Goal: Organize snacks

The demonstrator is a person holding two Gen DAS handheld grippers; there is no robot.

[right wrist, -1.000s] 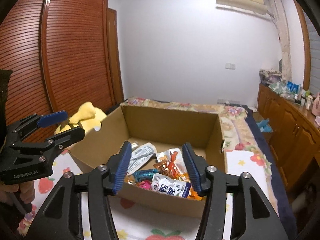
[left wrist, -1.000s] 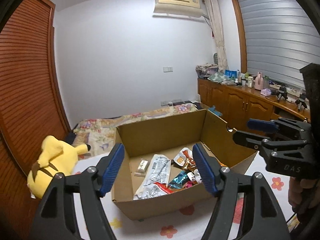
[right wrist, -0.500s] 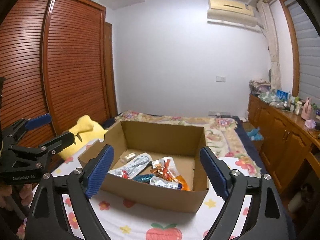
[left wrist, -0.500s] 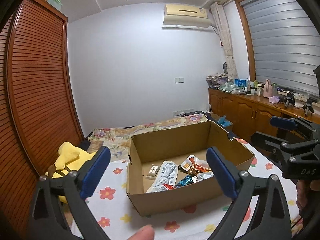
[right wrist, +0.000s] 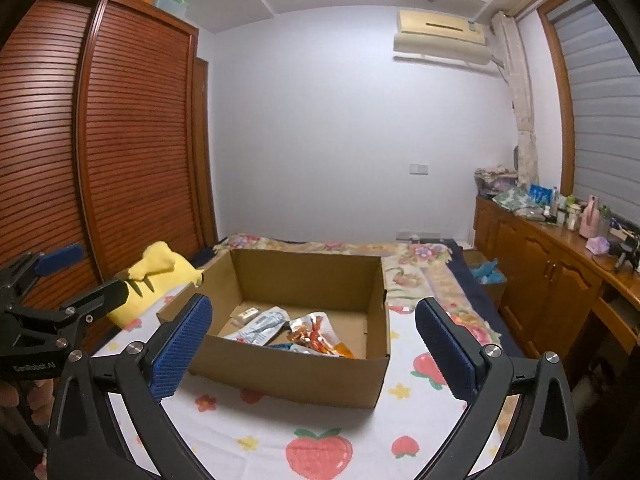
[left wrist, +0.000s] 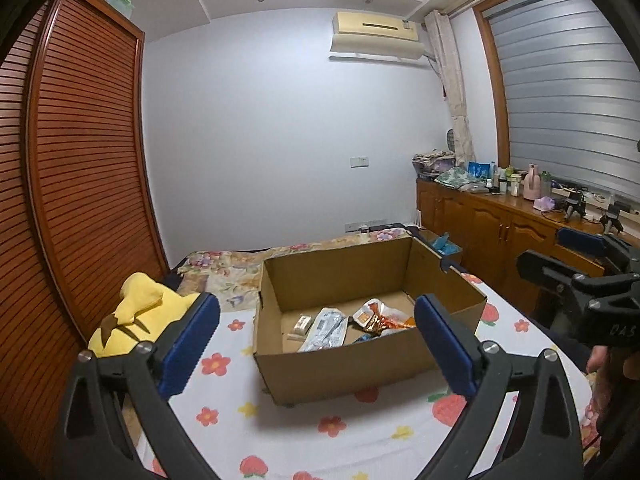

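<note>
An open cardboard box (left wrist: 336,368) (right wrist: 296,372) stands on a bed with a fruit-and-flower sheet. Inside lie several snack packets: a white and grey pouch (left wrist: 326,328) (right wrist: 260,326), an orange wrapper (left wrist: 380,318) (right wrist: 316,334) and a small beige pack (left wrist: 301,324) (right wrist: 246,314). My left gripper (left wrist: 316,344) is open and empty, held back from the box's near wall. My right gripper (right wrist: 310,346) is open and empty, also in front of the box. Each gripper shows at the edge of the other's view.
A yellow plush toy (left wrist: 136,316) (right wrist: 160,268) lies left of the box by the slatted wooden wardrobe (left wrist: 80,184). A wooden cabinet (left wrist: 500,224) (right wrist: 552,264) with bottles and clutter runs along the right wall. The sheet (right wrist: 320,432) spreads in front of the box.
Both grippers have pulled back and up from the box, which now looks smaller and farther. Both jaws have opened wider.
</note>
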